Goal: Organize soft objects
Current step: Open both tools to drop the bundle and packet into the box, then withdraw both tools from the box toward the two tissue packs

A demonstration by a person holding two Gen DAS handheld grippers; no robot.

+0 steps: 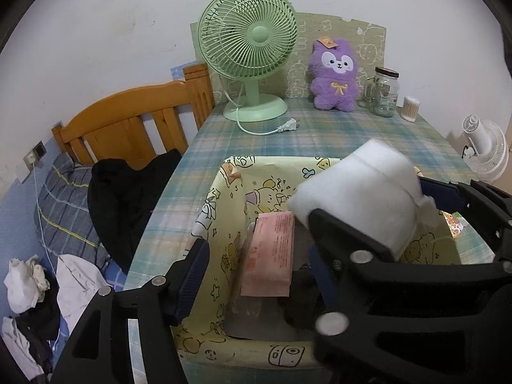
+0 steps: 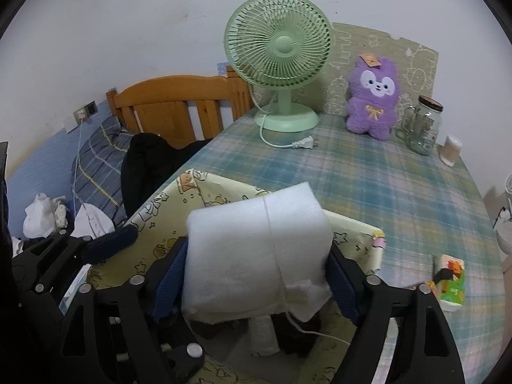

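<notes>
A yellow cartoon-print fabric bin [image 1: 220, 198] [image 2: 166, 201] stands on the plaid table. My right gripper [image 2: 256, 272] is shut on a white foam roll [image 2: 256, 249] [image 1: 358, 198] and holds it over the bin. My left gripper [image 1: 256, 275] is open at the bin's near left wall; its left finger [image 1: 192, 275] is by the rim and its right side is hidden by the right gripper. A pink packet [image 1: 272, 256] and dark items lie inside the bin. A purple plush toy [image 1: 334, 73] [image 2: 374, 99] sits at the back of the table.
A green desk fan [image 1: 249, 51] with a loose plug stands at the back. A glass jar [image 1: 384, 91] and a cotton-swab tub [image 1: 410, 108] are at the back right. A small colourful box [image 2: 451, 281] lies right of the bin. Bed with clothes to the left.
</notes>
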